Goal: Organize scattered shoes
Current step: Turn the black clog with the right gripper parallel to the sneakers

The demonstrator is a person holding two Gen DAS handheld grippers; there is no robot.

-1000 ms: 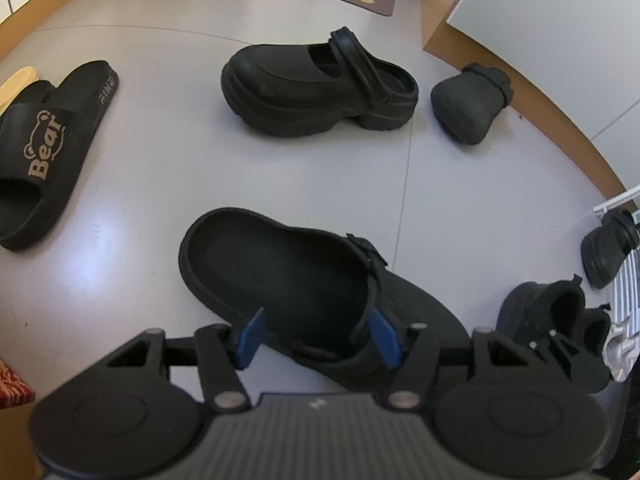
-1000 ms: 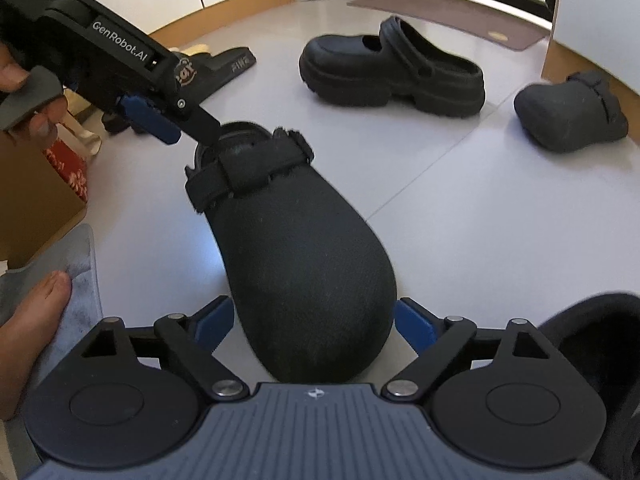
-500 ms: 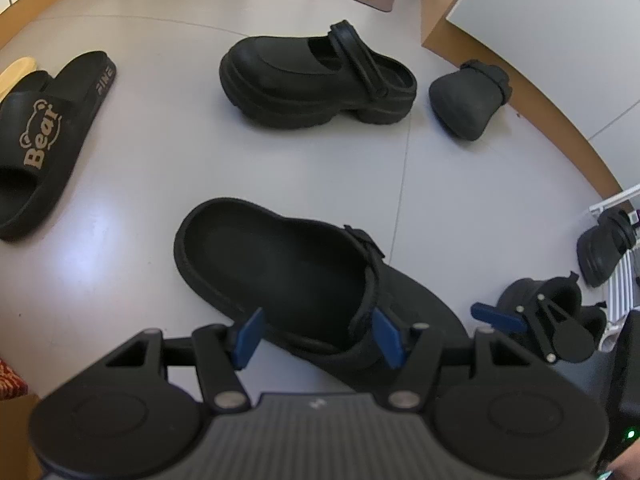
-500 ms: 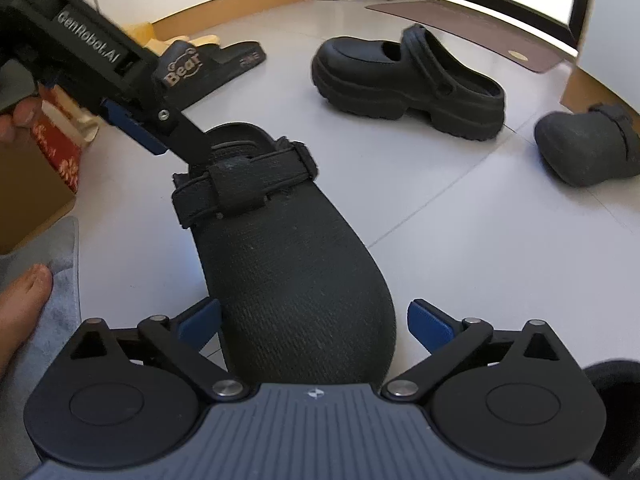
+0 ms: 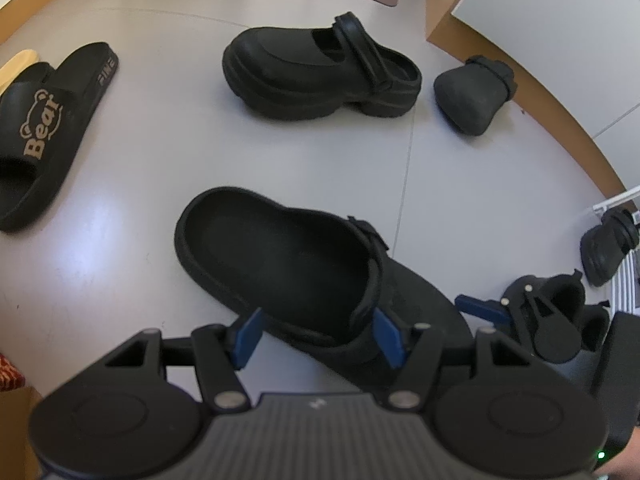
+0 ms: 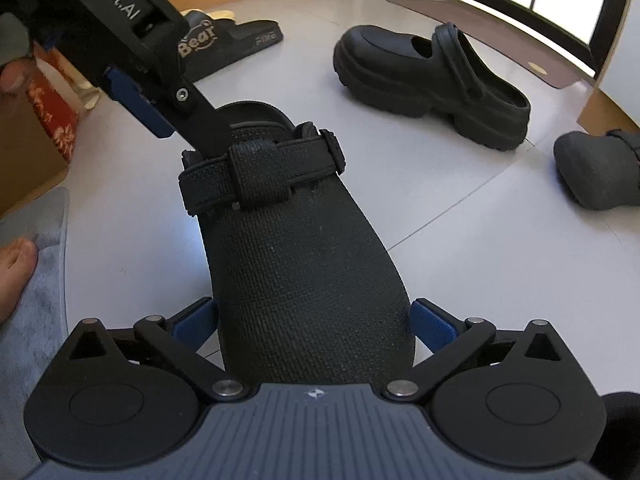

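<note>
While our left gripper (image 5: 318,336) pinches the black clog (image 6: 288,248) by its heel wall mid-floor, we settle our right gripper (image 6: 314,322), jaws wide, squarely astride its toe before closing.

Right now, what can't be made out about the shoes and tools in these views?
- Left wrist view: black clog's toe hidden beneath left tool; its grip unclear.
- Right wrist view: clog's toe tip hidden by right tool body.
- Left wrist view: shoe by rack cut off at right edge.

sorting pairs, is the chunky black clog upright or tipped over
Upright: the chunky clog stands on its thick sole on the floor, opening facing up.
</note>
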